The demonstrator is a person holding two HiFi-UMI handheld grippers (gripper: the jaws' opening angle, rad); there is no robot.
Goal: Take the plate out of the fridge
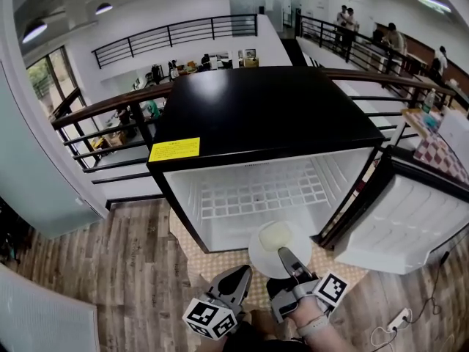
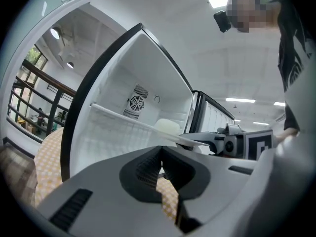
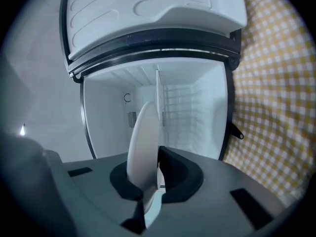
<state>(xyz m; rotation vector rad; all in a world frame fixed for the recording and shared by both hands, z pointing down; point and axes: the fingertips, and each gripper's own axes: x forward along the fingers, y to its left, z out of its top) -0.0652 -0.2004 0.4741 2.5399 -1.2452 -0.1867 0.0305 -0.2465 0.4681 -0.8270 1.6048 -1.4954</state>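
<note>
A white plate (image 1: pixel 272 249) with a pale lump on it hangs just outside the open fridge (image 1: pixel 256 108), in front of its lower opening. My right gripper (image 1: pixel 284 256) is shut on the plate's near rim. In the right gripper view the plate (image 3: pixel 143 147) stands edge-on between the jaws of that gripper (image 3: pixel 156 179), with the fridge interior (image 3: pixel 187 102) behind it. My left gripper (image 1: pixel 239 276) sits lower left of the plate, shut and holding nothing. In the left gripper view the jaws of this gripper (image 2: pixel 159 169) meet, and the plate (image 2: pixel 195 141) shows beyond them.
The fridge door (image 1: pixel 403 226) swings open to the right. A white wire shelf (image 1: pixel 256 196) spans the bare interior. A yellow checked cloth (image 3: pixel 276 107) lies under the fridge on the wooden floor (image 1: pixel 132 270). A railing (image 1: pixel 110 116) runs behind it.
</note>
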